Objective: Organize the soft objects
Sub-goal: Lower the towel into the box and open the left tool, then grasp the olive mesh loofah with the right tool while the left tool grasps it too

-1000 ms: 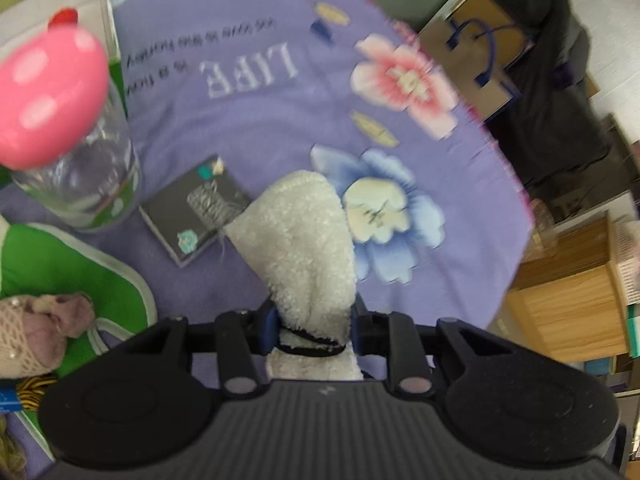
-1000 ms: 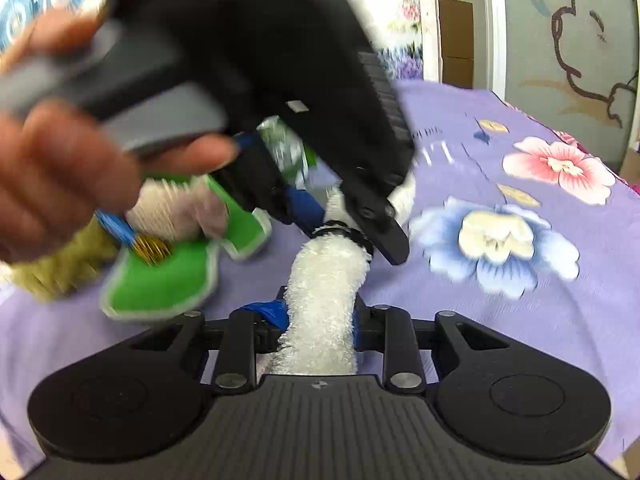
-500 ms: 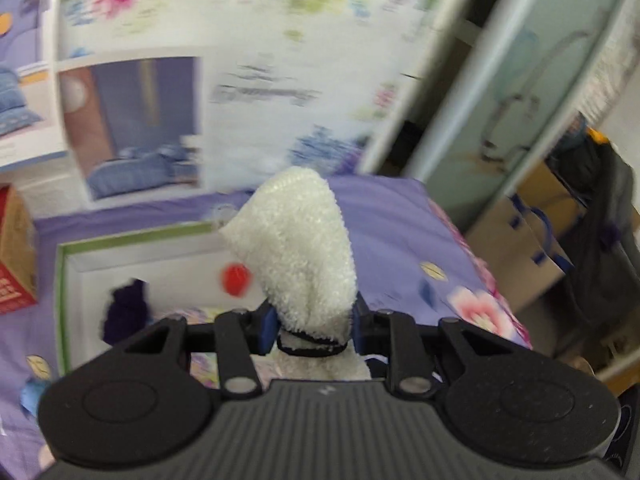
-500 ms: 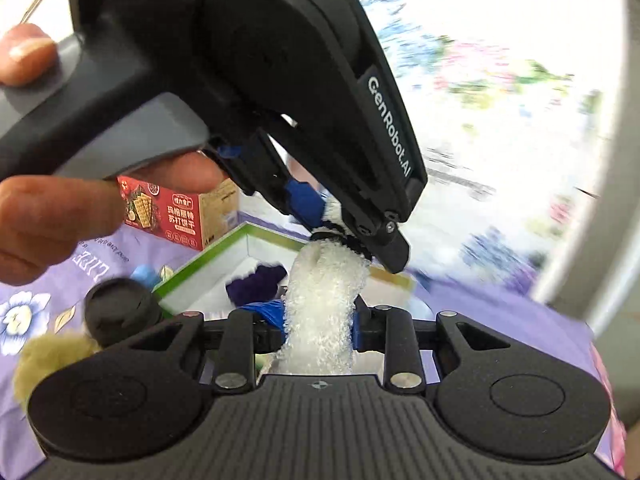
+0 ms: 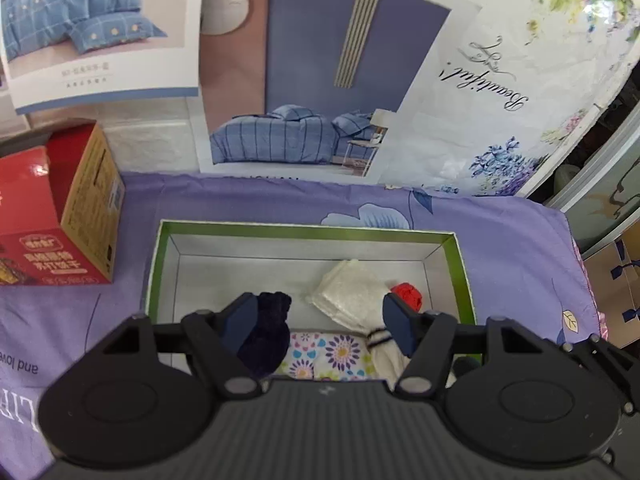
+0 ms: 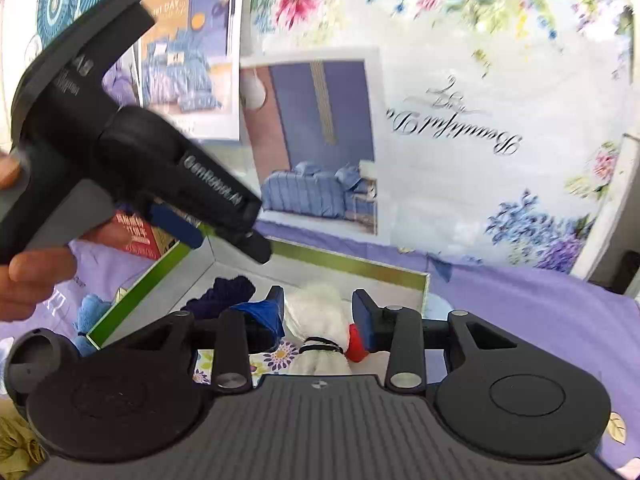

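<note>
Both grippers, left (image 5: 318,322) and right (image 6: 318,312), have just spread their fingers, so the white towel roll (image 5: 352,300) now lies released in the green box (image 5: 460,264), lower centre.

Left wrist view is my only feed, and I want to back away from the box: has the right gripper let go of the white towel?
Observer: Yes. The right gripper is open, with the white towel lying in the box between its spread fingers.
Operator: Is anything soft left outside the box?
Observer: A blue fluffy item lies outside the green box, by its left wall.
Operator: Anything else?
Observer: An olive-yellow fabric piece shows at the bottom left edge of the right wrist view, nearer the camera.
</note>
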`<state>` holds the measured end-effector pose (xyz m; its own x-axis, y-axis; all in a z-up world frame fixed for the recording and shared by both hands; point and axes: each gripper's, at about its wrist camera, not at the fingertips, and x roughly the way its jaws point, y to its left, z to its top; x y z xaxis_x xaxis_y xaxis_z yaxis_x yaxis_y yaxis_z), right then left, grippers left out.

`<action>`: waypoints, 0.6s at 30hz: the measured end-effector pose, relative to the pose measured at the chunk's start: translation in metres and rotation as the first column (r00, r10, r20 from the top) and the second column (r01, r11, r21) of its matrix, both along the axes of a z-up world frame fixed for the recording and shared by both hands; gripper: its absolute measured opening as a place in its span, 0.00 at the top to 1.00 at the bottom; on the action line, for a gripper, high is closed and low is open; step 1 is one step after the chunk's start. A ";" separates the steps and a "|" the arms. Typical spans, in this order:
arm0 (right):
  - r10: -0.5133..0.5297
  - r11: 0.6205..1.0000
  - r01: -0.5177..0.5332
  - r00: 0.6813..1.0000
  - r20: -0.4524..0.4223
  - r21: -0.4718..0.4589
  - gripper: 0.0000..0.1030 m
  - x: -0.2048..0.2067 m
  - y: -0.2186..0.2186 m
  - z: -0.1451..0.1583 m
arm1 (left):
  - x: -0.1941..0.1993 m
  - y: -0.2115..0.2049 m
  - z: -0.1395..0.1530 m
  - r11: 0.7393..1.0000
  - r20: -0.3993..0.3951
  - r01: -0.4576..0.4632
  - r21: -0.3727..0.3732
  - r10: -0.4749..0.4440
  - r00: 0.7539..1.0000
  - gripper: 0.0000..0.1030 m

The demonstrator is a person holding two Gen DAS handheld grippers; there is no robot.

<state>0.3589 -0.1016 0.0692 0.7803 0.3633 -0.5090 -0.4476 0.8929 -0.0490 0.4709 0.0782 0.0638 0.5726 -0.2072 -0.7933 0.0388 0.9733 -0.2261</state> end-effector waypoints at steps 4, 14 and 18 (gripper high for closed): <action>-0.002 1.000 0.002 1.000 0.030 -0.009 0.79 -0.021 -0.004 0.014 | -0.047 -0.007 0.026 0.999 0.065 0.010 0.035 -0.012 0.998 0.36; 0.056 0.998 -0.059 0.992 0.112 0.021 0.76 -0.141 0.005 0.019 | -0.206 0.028 0.065 0.994 0.262 0.008 0.111 -0.037 0.964 0.22; 0.092 0.993 -0.097 0.993 0.074 0.068 0.75 -0.178 0.016 -0.004 | -0.260 0.047 0.040 0.985 0.261 -0.016 0.173 -0.030 0.965 0.22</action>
<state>0.1807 -0.0853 0.0647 0.7739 0.4705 -0.4239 -0.5278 0.8491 -0.0211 0.2112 0.1249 0.1041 0.7639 -0.0857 -0.6396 0.0811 0.9960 -0.0366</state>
